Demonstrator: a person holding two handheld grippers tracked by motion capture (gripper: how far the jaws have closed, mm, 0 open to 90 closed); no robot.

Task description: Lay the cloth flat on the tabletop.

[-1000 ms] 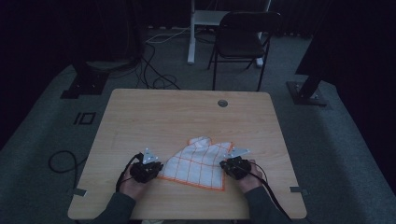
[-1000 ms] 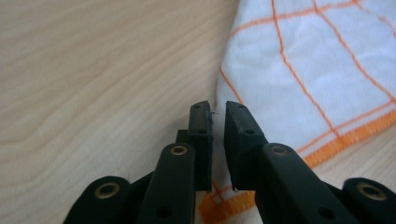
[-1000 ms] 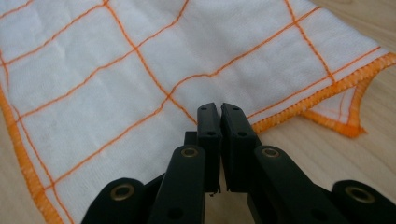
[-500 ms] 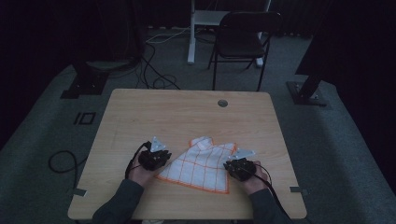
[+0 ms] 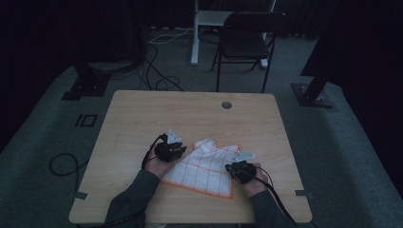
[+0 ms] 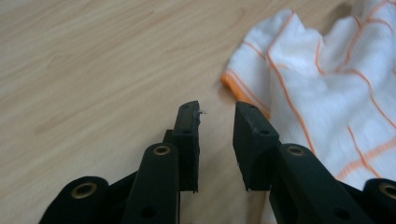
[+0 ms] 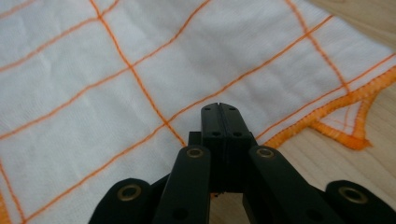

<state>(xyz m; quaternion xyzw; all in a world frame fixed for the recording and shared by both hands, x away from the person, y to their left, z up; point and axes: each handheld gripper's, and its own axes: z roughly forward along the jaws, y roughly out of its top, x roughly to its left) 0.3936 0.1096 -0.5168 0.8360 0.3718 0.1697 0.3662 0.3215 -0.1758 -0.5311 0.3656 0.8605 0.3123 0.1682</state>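
The wooden table [image 5: 142, 118] filled the middle of the high view. On its lower centre lay the white cloth with orange grid lines [image 5: 204, 168], its long axis running from upper left to lower right. The left gripper [image 5: 176, 148] sat at the cloth's upper left edge. In the left gripper view its jaws had just been opening and stood parted with nothing between them, the cloth's orange hem [image 6: 243, 93] just to their right. The right gripper [image 7: 219, 108], clenched with no cloth pinched, pointed over the cloth near its lower right corner [image 7: 350, 135].
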